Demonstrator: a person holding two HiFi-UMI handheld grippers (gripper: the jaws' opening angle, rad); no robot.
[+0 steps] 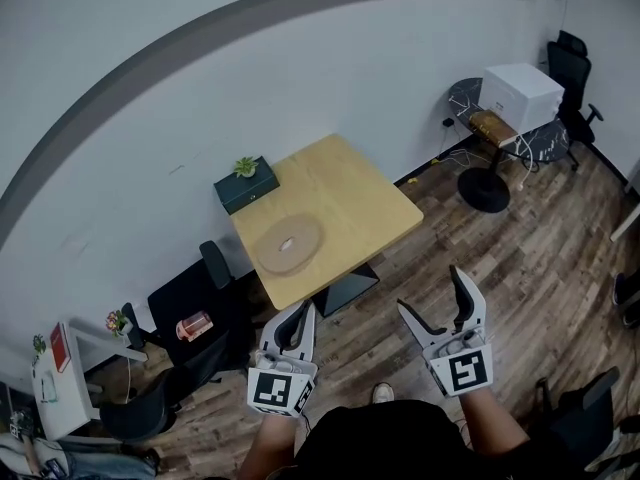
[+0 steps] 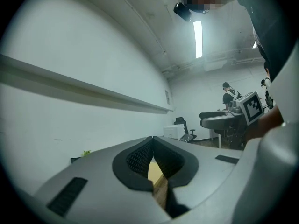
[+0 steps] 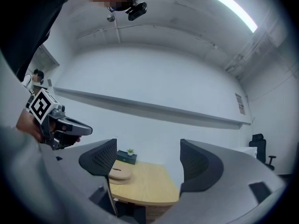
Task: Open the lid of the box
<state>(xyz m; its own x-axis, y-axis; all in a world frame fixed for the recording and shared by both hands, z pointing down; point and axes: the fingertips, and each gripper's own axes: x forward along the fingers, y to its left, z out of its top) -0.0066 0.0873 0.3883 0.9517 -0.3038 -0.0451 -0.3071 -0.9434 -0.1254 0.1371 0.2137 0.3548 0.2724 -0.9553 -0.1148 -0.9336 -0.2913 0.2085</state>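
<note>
1. Box (image 1: 246, 185) is sitting at the tabletop's (image 1: 345, 203) far left corner, against the wall, with a small plant (image 1: 245, 167) seemingly on top. Its lid is looking shut.
2. Left gripper (image 1: 293, 318) is hanging well short of the tabletop, fingers clenched together with nothing between them.
3. Right gripper (image 1: 430, 290) is hovering to the right, fingers released wide and empty. The box is showing far off through the gap.
4. Box is lying ahead and to the left of both grippers, its long axis running along the wall. Left gripper is looking nearer.
5. Wooden disc (image 1: 286, 243) is lying between grippers and box, so the reach is probably passing over it.
</note>
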